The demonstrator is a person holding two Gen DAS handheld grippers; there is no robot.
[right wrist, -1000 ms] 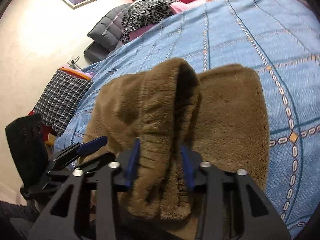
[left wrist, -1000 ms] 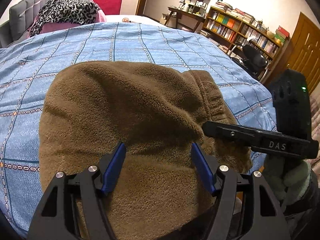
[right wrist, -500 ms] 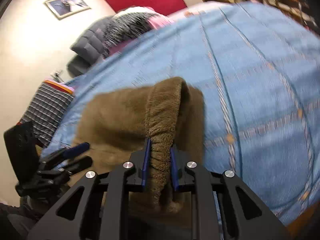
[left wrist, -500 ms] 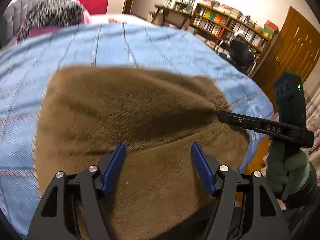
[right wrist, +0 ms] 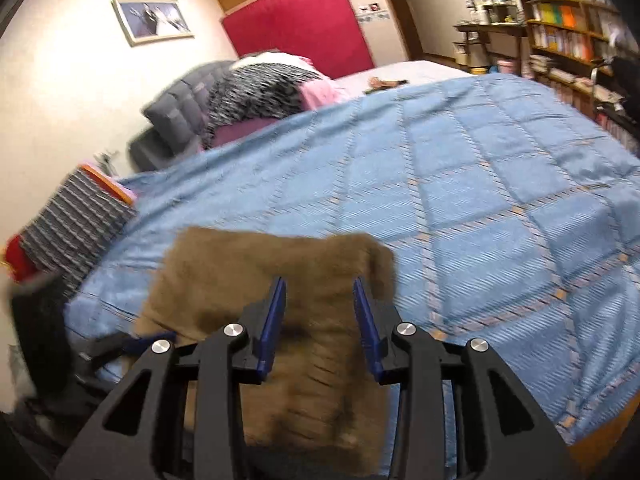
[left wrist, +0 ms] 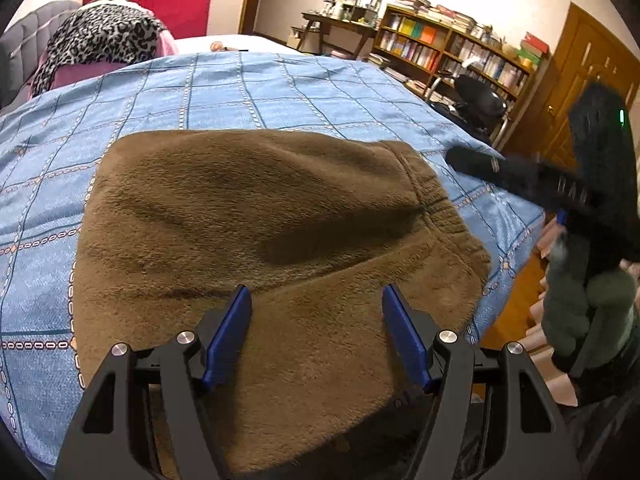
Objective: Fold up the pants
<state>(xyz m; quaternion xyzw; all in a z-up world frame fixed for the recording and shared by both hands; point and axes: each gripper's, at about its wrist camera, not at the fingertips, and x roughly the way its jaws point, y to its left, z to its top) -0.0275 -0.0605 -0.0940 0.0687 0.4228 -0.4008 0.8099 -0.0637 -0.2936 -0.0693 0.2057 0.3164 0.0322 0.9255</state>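
Left wrist: your left claw (left wrist: 316, 334) hangs wide open over the pants (left wrist: 260, 240), gripping nothing. They lie folded on the bed (left wrist: 280, 92), waistband right. The right claw (left wrist: 472, 160) has lifted clear.

Right wrist: your right claw (right wrist: 319, 322) has just been opening, dropping the waistband fold it pinched; pants (right wrist: 276, 264) below, untouched. Pillows (right wrist: 76, 220) sit well clear.

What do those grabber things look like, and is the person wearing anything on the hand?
Both grabbers are black plastic with cut-out holes, silver screws and flat blue pads. The left gripper and right gripper look alike. Seen from the side, the right one has white letters and a little green light. The hand holding it wears a fuzzy grey-green glove.
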